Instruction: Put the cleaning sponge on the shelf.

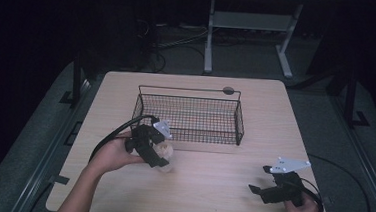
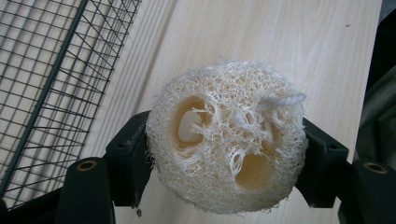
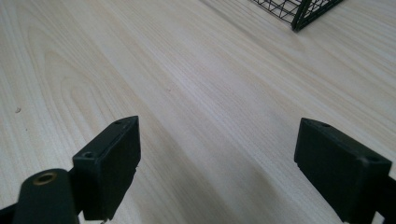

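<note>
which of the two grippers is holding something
The left gripper: its jaws clamp a pale loofah slice. The right gripper stands open with bare table between its jaws.

My left gripper (image 1: 165, 154) and right gripper (image 1: 256, 189) are matte black, each topped by a grey three-cornered plate and trailing a thick black cable. Brass-ringed screw holes sit behind my blocky jaws, and my forearms are bare.

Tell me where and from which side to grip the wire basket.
Judging by its shape, take the wire basket by the raised handle bar along its far rim, coming from above. The thin bar fits between jaws; the mesh walls are wide. The open right gripper is free; the left gripper holds the loofah.
</note>
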Available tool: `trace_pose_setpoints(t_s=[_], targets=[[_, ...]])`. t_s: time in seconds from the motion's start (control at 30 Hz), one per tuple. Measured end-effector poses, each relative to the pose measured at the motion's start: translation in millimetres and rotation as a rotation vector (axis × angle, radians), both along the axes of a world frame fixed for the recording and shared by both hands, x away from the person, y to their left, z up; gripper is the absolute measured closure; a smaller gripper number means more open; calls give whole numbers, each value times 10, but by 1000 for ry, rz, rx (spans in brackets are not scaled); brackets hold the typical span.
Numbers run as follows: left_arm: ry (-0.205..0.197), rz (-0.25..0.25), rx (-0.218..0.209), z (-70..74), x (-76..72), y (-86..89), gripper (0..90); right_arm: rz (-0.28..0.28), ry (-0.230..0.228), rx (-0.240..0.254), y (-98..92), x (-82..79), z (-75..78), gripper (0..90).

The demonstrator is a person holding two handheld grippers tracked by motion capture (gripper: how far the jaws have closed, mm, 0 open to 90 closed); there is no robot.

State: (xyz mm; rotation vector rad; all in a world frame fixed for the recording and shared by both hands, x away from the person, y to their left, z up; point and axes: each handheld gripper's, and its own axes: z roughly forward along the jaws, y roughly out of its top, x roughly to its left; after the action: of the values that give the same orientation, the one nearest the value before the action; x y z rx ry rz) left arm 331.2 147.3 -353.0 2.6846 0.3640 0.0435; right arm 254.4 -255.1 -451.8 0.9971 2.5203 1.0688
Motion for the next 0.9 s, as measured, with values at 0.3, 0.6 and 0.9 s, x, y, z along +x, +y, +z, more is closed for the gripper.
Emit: trace_pose_setpoints(t_s=[0.3, 0.6, 0.9], targets=[[-1, -9, 8, 114, 124, -51, 298, 2, -6, -5, 4, 4, -3, 142], [-15, 17, -31, 192, 218, -46, 299, 3, -8, -5, 14, 1, 3, 142], [-10, 22, -14, 254, 312, -79, 299, -9, -6, 2, -18, -3, 6, 142]])
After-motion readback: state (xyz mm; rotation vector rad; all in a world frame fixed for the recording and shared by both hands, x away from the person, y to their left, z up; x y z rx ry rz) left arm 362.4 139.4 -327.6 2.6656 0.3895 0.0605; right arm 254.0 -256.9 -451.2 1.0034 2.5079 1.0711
